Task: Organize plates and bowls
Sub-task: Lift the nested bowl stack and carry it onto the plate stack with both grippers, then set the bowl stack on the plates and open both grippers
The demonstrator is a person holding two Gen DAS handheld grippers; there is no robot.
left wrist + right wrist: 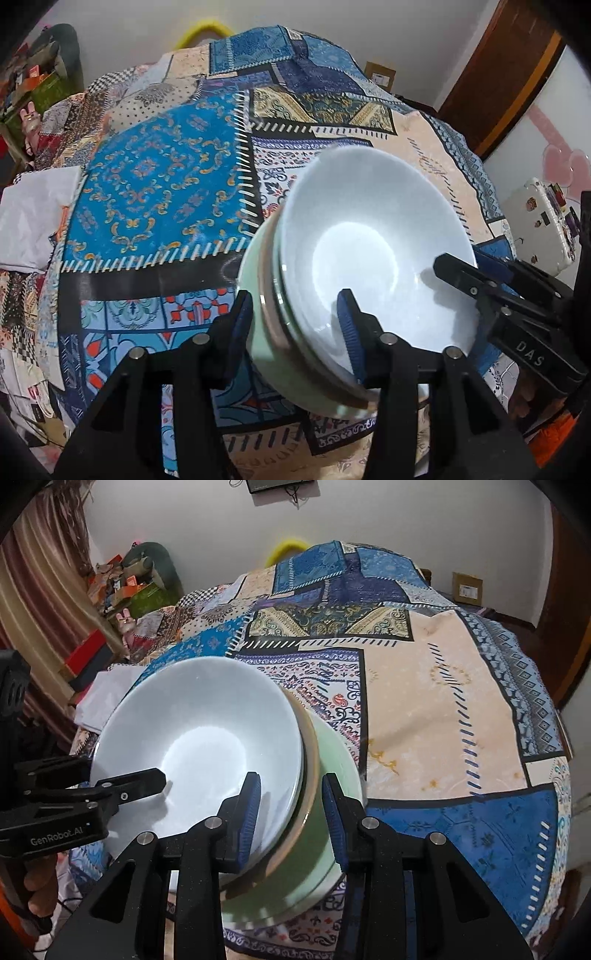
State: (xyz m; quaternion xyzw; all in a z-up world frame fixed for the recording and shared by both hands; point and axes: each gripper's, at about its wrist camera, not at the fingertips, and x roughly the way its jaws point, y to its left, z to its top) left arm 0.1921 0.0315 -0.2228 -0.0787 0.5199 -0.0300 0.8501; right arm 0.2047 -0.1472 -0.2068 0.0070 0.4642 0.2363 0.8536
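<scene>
Both grippers straddle opposite rims of the nested stack, white ceramic bowl (369,236) atop pale green dish (332,794), steadying it near the patchwork-clothed table's (443,686) near edge: left gripper (295,332) part-open, pads seemingly off; right gripper (290,812) narrow, grip unclear.

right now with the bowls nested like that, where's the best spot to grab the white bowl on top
Take the white bowl by its rim, one finger inside the wall and one outside, coming down from above on the near edge. The rim is the only thin, exposed part; its body sits nested in the green bowl, so a side grip would likely catch the whole stack.
</scene>
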